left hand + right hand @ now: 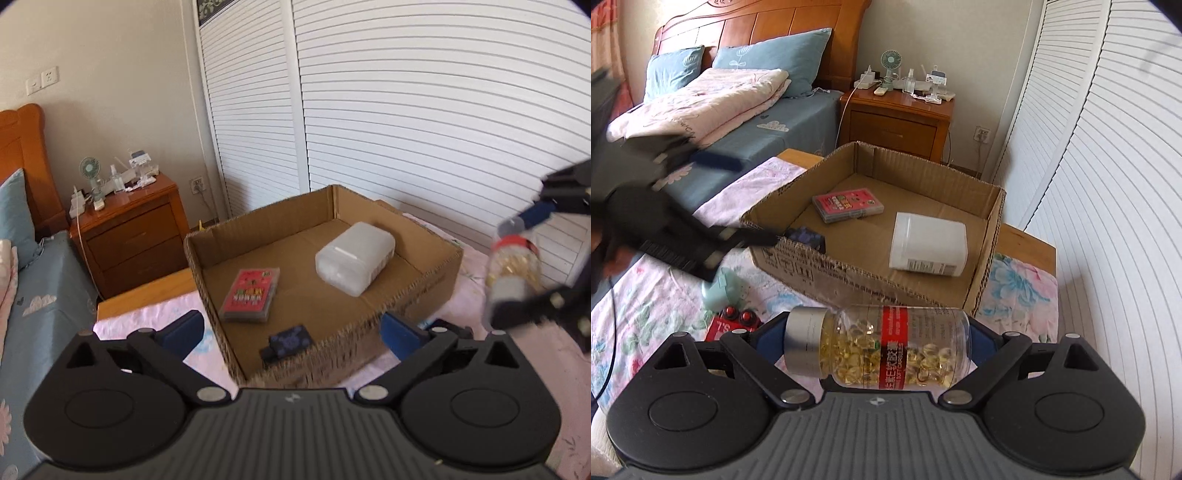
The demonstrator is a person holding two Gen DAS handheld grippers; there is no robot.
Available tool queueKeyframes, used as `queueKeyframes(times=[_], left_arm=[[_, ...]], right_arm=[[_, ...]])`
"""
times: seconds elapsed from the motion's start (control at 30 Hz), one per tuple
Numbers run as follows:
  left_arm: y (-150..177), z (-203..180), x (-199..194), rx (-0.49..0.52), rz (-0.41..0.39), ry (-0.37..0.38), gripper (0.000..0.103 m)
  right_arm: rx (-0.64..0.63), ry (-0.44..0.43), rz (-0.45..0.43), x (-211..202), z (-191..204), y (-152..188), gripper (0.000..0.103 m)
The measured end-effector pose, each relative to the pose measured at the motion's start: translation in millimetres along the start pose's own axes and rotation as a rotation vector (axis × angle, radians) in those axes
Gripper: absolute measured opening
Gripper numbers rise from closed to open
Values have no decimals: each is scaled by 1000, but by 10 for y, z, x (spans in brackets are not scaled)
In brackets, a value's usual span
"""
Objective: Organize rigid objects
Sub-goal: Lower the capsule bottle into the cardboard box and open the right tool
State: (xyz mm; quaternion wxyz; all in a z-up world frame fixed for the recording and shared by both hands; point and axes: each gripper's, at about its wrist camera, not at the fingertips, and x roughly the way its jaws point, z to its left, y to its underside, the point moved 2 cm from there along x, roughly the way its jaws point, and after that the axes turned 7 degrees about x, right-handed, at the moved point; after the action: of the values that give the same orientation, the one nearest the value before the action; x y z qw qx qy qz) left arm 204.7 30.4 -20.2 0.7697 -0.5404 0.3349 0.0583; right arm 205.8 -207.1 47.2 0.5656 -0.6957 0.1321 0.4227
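Capsules in a clear bottle lie sideways, clamped end to end in my right claw just short of the cardboard box. Only my right camera shows the red toy on the counter; my left claw gapes empty over the box's dark card pack
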Motion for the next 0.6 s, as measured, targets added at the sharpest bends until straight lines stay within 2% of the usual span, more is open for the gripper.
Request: queueKeyframes(times=[0.17, 0.37, 0.6], left_arm=[[218, -86, -280, -69, 27, 16, 102], [403, -195, -544, -111, 44, -22, 102], [525, -249, -767, -145, 8, -61, 102]], right_arm=[[10, -11, -9, 48, -7, -153, 96], [7, 2, -14, 192, 13, -415, 96], [53, 47, -1, 560, -166, -831, 96]])
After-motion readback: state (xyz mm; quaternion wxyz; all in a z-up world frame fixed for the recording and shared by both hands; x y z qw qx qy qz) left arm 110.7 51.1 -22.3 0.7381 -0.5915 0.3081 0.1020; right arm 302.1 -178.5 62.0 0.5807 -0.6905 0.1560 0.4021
